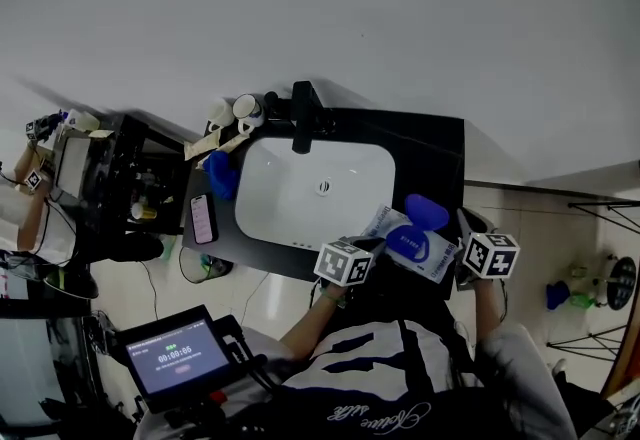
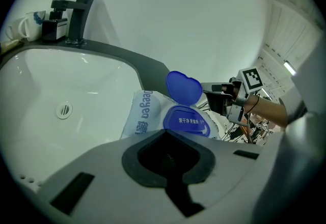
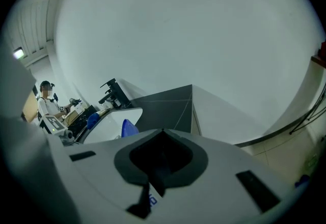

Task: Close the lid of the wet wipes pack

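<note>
By the sink's front right corner, what's there? (reviewer)

Me: The wet wipes pack [image 1: 400, 240], at the dark counter edge just right of the sink [image 1: 270, 183], between my two tongs. Its blue lid [image 2: 183, 87] stands straight up, fully open. So nothing is done yet. My read is that the whole fold-down and press is left.

Reviewer: Tongs?

Me: The right gripper [image 3: 162, 136] is clenched on the pack's edge away from the sink, with a white strip with blue print in its slit. The left gripper [image 2: 167, 136] is clenched too, with nothing seen in its slit. The pack's sink-side end is just past its tip.

Reviewer: View differences?

Me: The left gripper view shows the lid's hinge and the printed blue collar. The right gripper view catches only the lid's tip. Only the head view shows both tongs flanking the pack.
</note>
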Demonstrator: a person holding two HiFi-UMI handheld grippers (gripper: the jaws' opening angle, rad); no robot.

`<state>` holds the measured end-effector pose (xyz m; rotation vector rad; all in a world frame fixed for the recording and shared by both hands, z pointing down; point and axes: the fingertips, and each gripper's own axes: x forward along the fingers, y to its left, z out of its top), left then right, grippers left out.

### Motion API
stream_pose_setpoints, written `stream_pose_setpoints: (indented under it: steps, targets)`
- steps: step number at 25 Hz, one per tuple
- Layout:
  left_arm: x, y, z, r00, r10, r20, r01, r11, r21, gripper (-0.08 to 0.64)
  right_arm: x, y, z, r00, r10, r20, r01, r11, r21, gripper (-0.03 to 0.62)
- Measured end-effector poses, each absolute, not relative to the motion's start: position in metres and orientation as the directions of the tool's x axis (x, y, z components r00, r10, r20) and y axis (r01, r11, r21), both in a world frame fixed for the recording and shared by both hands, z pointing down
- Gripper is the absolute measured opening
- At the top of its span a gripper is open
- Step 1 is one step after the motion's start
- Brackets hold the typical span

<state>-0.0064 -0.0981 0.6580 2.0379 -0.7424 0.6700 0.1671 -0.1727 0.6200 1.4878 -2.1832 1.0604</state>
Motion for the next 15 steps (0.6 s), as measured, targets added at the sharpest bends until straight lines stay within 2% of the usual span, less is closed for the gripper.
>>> stream_pose_setpoints:
  steps: [8, 15]
  targets:
    - [-0.008, -0.099, 0.66, 0.672, -0.264, 0.692, -0.718, -0.459, 0.523, 0.0, 0.134, -0.156, 0.606, -0.515, -0.643, 0.567, -0.843, 0.258, -0.472, -0.002]
    - [-0.005, -0.098, 0.659, 0.682, -0.267, 0.681, -0.715, -0.443, 0.541, 0.0, 0.102, -0.108, 0.606, -0.57, -0.558, 0.602, -0.821, 0.374, -0.431, -0.002]
